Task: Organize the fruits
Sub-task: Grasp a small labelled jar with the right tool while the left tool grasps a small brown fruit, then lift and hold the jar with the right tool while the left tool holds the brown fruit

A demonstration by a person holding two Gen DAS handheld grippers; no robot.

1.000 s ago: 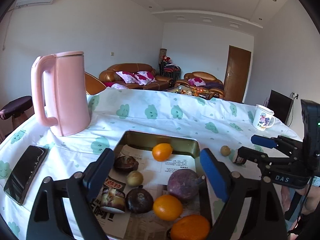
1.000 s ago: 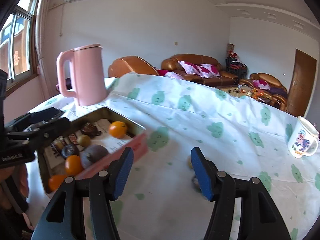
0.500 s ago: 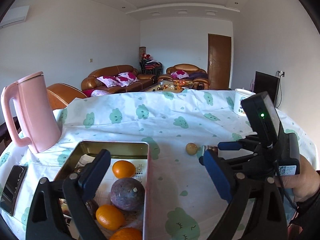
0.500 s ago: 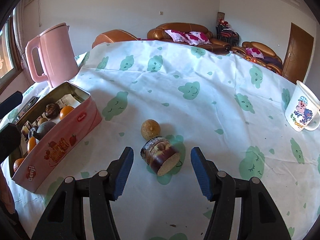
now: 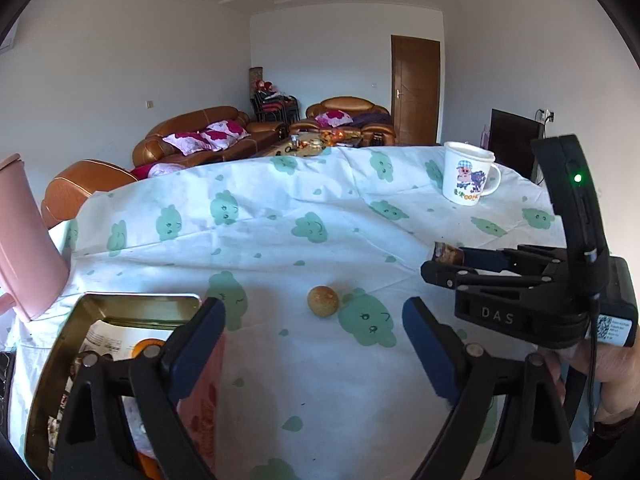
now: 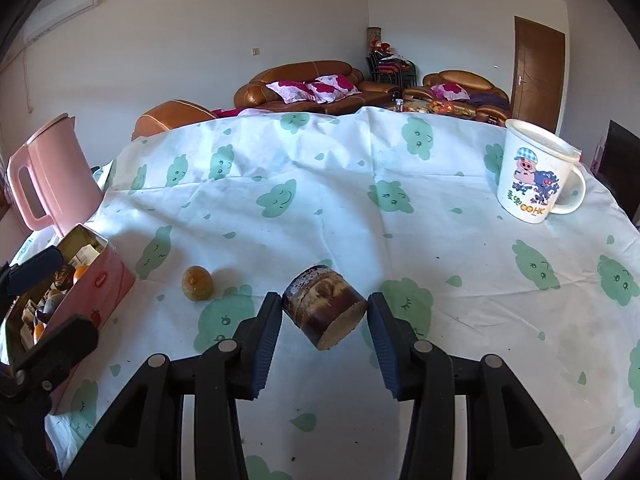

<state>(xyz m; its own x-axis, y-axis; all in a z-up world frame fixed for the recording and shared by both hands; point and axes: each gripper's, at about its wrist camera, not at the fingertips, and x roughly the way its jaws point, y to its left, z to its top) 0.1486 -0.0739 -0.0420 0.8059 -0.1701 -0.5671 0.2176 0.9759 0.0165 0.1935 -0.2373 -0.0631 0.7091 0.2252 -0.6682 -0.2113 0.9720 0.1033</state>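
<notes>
Sugarcane chunk sits between the right hand-held gripper's closing fingers

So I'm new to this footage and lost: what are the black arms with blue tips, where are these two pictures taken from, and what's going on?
They are hand-held tongs, one per hand, each with its own camera. From the right camera, the right tongs close around a dark, cut chunk of fruit; whether they grip it yet is unclear. From the left camera, the left tongs hang open and empty. On the cloud-print tablecloth lie a small round fruit, a pink tin of fruit, a pink kettle and a cartoon mug.
</notes>
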